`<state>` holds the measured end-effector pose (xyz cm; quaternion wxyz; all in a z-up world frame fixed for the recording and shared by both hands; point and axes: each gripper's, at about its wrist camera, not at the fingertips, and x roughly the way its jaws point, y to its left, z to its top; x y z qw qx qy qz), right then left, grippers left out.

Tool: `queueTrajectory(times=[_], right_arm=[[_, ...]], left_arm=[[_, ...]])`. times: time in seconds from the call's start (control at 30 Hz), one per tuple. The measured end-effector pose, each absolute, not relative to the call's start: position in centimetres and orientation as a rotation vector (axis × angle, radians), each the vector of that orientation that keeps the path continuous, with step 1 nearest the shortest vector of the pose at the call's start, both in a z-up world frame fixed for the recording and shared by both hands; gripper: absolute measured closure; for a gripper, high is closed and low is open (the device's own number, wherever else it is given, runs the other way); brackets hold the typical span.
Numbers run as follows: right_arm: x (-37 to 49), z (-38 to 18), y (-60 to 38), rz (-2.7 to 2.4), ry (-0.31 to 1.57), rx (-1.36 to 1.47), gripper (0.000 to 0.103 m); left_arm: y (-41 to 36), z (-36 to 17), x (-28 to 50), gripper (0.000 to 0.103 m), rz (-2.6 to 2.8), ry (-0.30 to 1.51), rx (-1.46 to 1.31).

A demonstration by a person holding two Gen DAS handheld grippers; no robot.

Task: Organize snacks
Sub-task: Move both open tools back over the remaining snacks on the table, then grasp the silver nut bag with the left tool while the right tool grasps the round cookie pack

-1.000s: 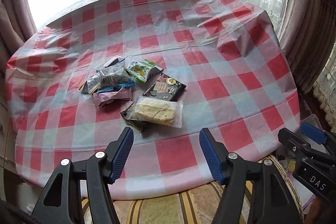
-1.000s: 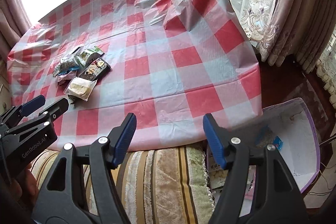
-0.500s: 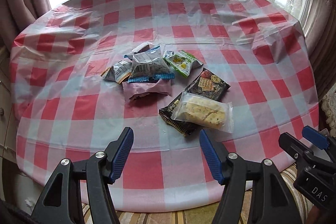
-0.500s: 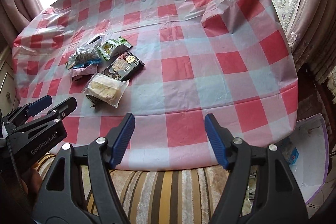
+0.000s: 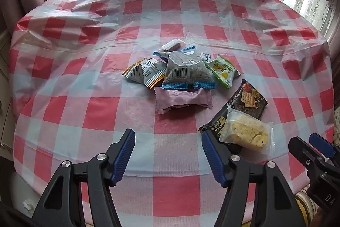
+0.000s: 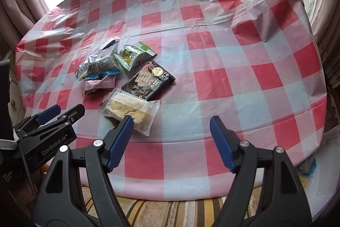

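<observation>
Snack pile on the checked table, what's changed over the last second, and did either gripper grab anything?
Both grippers moved forward toward the snack pile, so it now looms larger. The left gripper and right gripper are still open and empty. The packets, including the clear-wrapped cake, lie as before on the tablecloth.

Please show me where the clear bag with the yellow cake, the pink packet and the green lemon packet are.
Clear bag with yellow cake (image 5: 246, 134): left wrist view, on the cake inside.
Pink packet (image 5: 183, 99): left wrist view, middle of its wrapper.
Green lemon packet (image 6: 132, 54): right wrist view, on its printed front.
</observation>
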<state>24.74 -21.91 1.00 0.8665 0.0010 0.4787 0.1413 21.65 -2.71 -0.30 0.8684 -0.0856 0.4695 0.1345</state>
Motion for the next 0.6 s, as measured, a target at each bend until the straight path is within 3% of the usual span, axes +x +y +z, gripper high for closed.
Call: queueTrajectory(times=[0.6], right_arm=[[27.6, -2.1, -14.6, 0.495, 1.047, -0.254, 0.022]], left_arm=[[4.4, -2.1, 23.8, 0.037, 0.211, 0.96, -0.383]])
